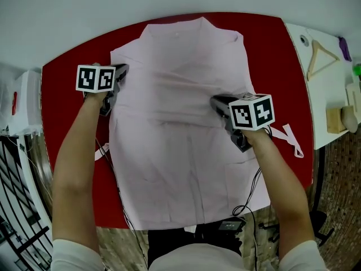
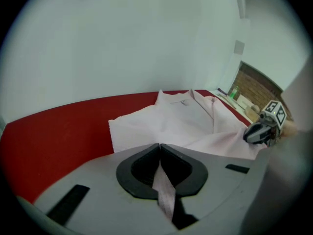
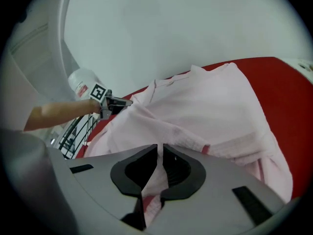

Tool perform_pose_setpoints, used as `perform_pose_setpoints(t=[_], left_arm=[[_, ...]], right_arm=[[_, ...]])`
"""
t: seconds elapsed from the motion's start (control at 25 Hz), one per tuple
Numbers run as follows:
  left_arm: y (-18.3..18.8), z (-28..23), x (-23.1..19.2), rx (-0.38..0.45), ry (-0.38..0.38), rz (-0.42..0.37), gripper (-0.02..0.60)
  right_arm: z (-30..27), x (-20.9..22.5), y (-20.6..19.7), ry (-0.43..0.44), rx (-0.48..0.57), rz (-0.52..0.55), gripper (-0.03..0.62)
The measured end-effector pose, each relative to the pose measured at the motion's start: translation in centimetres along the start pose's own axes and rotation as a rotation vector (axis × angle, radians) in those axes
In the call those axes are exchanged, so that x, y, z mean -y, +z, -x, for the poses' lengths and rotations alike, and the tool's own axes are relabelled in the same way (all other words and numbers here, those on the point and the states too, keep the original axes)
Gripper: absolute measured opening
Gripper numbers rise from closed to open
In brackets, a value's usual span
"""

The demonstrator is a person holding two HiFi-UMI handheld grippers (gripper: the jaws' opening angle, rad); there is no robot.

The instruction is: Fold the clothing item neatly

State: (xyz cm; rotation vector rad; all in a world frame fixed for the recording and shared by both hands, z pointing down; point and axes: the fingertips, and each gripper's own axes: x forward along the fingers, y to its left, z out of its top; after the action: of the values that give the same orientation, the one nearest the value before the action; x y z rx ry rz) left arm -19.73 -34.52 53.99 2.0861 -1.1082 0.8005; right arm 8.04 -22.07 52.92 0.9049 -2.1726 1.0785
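Shirt (image 1: 180,129) pinched betw. fingers (image 2: 142,168) of L gripper (image 2: 160,153) & R gripper (image 3: 160,153) (both clamped).

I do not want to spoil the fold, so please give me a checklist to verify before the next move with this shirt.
1. Left gripper holds the shirt edge: ok, jaws closed on fabric.
2. Right gripper holds the shirt: ok, fabric pinched between its jaws.
3. The shirt lies smooth: not ok, creases cross the middle.
4. The shirt lies wholly on the table: not ok, the near hem overhangs the edge.
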Motion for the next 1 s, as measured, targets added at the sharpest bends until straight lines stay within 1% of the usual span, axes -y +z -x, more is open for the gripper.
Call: perform_pose_setpoints(t=[0.08, 0.16, 0.2, 0.24, 0.28, 0.32, 0.36, 0.4, 0.44, 0.48, 0.52, 0.56, 0.6, 0.64, 0.72, 0.84, 0.92, 1.0], left_arm=[[0.1, -0.1, -0.4, 0.000, 0.014, 0.013, 0.015], [0.6, 0.3, -0.4, 0.007, 0.038, -0.012, 0.015], [1.4, 0.7, -0.3, 0.031, 0.048, -0.027, 0.015], [2.4, 1.3, 0.3, 0.069, 0.041, -0.037, 0.015], [3.7, 1.9, 1.6, 0.112, 0.006, -0.042, 0.015], [5.0, 2.4, 3.8, 0.146, -0.061, -0.050, 0.014], [6.0, 2.6, 6.9, 0.159, -0.153, -0.068, 0.013], [6.4, 2.3, 10.6, 0.145, -0.255, -0.103, 0.011], [6.4, 1.6, 14.4, 0.107, -0.346, -0.162, 0.011], [6.0, 0.5, 18.0, 0.054, -0.413, -0.242, 0.011], [5.3, -0.9, 21.1, -0.007, -0.458, -0.326, 0.011], [4.5, -2.1, 23.6, -0.071, -0.491, -0.388, 0.011], [3.7, -3.2, 25.6, -0.131, -0.522, -0.413, 0.011], [3.0, -3.9, 27.0, -0.185, -0.552, -0.404, 0.009], [1.9, -5.0, 28.4, -0.267, -0.590, -0.347, 0.006], [0.2, -6.1, 28.2, -0.377, -0.592, -0.293, 0.005], [-0.7, -6.4, 27.7, -0.427, -0.585, -0.262, 0.005], [-0.7, -6.8, 27.2, -0.433, -0.571, -0.212, 0.005]], right_arm=[[0.2, -0.1, -0.8, 0.012, -0.023, 0.011, 0.043], [0.6, -0.1, -1.1, 0.011, -0.038, 0.041, 0.043], [0.9, -0.3, -1.0, 0.010, -0.029, 0.053, 0.043], [1.3, -0.7, -0.8, 0.017, -0.011, 0.061, 0.043], [1.7, -1.5, -0.7, 0.036, 0.008, 0.065, 0.043], [1.9, -2.4, -0.9, 0.063, 0.017, 0.066, 0.043], [2.0, -3.2, -1.4, 0.088, 0.014, 0.068, 0.043], [1.8, -4.0, -2.2, 0.108, 0.001, 0.073, 0.043], [1.6, -4.6, -3.0, 0.119, -0.018, 0.083, 0.043], [1.3, -5.0, -3.8, 0.124, -0.037, 0.092, 0.043], [1.1, -5.3, -4.5, 0.123, -0.053, 0.100, 0.043], [0.9, -5.4, -5.0, 0.119, -0.063, 0.104, 0.043], [0.7, -5.5, -5.2, 0.116, -0.068, 0.104, 0.043], [0.6, -5.6, -5.3, 0.114, -0.070, 0.100, 0.043], [0.5, -5.7, -5.3, 0.113, -0.073, 0.095, 0.043], [0.5, -5.8, -5.9, 0.110, -0.093, 0.128, 0.043], [0.5, -5.8, -6.5, 0.111, -0.109, 0.146, 0.043], [0.4, -5.9, -6.8, 0.114, -0.121, 0.145, 0.037]])
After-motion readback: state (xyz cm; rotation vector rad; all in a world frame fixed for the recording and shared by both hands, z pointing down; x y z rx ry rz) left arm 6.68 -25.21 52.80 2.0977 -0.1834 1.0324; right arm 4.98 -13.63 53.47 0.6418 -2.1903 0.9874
